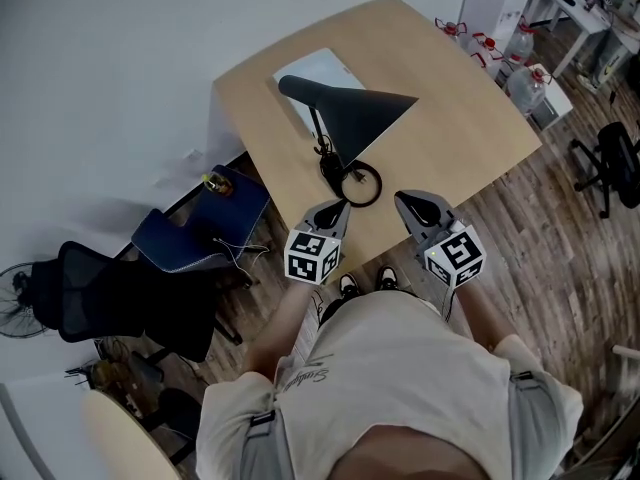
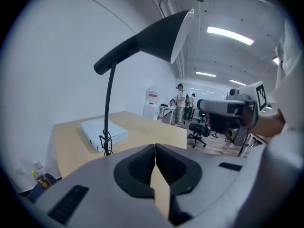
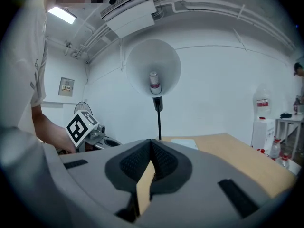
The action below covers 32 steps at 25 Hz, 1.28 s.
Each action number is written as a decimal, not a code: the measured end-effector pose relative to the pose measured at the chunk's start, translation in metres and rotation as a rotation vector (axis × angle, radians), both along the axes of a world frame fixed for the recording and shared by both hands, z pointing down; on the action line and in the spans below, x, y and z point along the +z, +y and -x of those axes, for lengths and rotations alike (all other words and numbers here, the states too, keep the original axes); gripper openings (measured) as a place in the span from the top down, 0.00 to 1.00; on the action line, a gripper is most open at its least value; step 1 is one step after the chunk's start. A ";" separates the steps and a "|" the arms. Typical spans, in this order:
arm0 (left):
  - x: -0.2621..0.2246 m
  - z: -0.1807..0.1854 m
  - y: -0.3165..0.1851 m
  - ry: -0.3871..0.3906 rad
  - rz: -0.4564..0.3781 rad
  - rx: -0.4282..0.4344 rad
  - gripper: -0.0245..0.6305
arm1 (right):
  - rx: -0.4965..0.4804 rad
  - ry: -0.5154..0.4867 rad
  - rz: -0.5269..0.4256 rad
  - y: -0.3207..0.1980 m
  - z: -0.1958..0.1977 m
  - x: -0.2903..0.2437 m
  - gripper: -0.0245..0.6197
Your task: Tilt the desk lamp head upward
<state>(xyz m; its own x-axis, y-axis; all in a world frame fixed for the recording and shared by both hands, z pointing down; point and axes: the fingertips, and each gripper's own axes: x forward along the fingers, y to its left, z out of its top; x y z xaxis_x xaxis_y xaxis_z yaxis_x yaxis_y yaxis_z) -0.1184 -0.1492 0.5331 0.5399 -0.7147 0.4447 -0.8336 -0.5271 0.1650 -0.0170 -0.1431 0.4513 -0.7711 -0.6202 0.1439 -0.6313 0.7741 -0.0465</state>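
Note:
A black desk lamp stands near the front edge of the wooden table [image 1: 460, 118]. Its cone-shaped head [image 1: 355, 108] points right, over a thin stem and a ring base [image 1: 361, 184]. My left gripper [image 1: 331, 211] hovers just left of the base, shut and empty. The right gripper [image 1: 413, 208] hangs just right of the base, also shut on nothing. The left gripper view shows the lamp head [image 2: 152, 39] from the side, high above the shut gripper [image 2: 155, 148]. From the right gripper [image 3: 151, 144], I look straight into the shade [image 3: 153, 68] and its bulb [image 3: 153, 82].
A white flat box [image 1: 325, 68] lies on the table behind the lamp. A blue chair [image 1: 200, 233] and a black chair [image 1: 120, 298] stand left of the table. Water bottles [image 1: 525, 78] and an office chair [image 1: 610, 163] are at the right. People [image 2: 180, 101] stand far off.

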 end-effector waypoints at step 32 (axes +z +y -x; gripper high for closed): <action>-0.099 0.024 0.021 0.105 -0.219 -0.044 0.94 | -0.002 -0.103 -0.012 0.000 0.031 -0.033 0.97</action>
